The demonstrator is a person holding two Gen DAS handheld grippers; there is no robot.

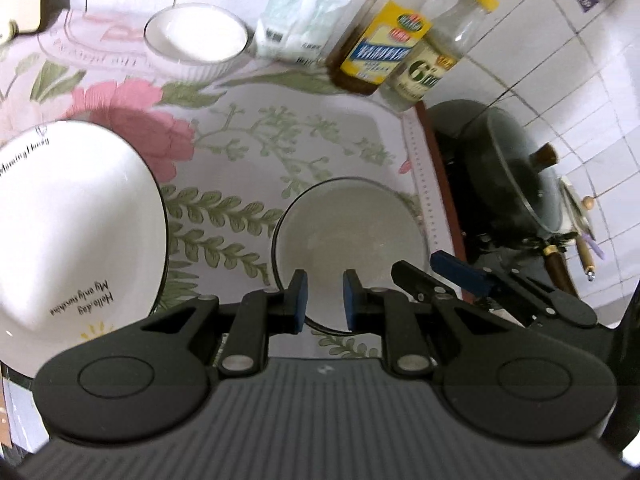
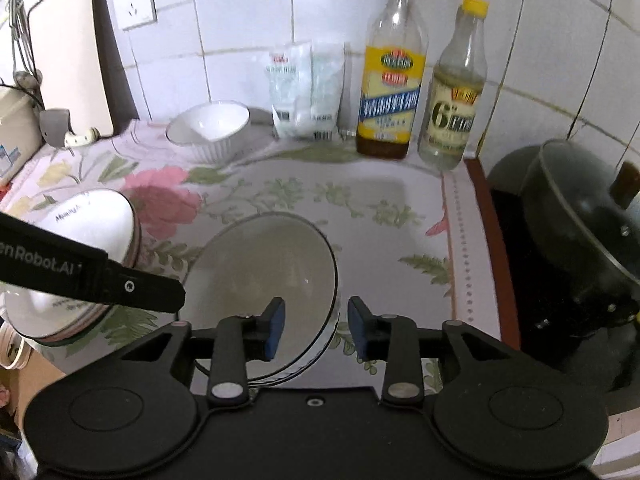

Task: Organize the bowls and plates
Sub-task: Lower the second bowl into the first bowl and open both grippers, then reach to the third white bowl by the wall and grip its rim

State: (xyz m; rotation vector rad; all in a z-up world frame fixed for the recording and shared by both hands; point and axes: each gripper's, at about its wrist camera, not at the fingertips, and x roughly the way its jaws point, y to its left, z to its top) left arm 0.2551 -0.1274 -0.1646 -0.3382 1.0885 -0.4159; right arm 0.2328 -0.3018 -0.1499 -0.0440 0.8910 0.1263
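- Right gripper (image 2: pixel 316 302): released. The right-hand rim of the large bowl (image 2: pixel 256 272) stands between its pads, and neither pad appears to press on it.
- Left gripper (image 1: pixel 325 276): clenched on nothing, above the bowl's near edge.
- Risk: withdrawing the right claw sideways may hook the thin rim and tip or skid the bowl on the floral cloth (image 2: pixel 360 208).
- Risk: the plate (image 1: pixel 72 232) lies just left of the left claw, so a swing that way may clip it.
- Materials: glazed white ceramic, smooth and round, with dark-lined rims. The ribbed bowl (image 2: pixel 212 128) sits far ahead of both claws.
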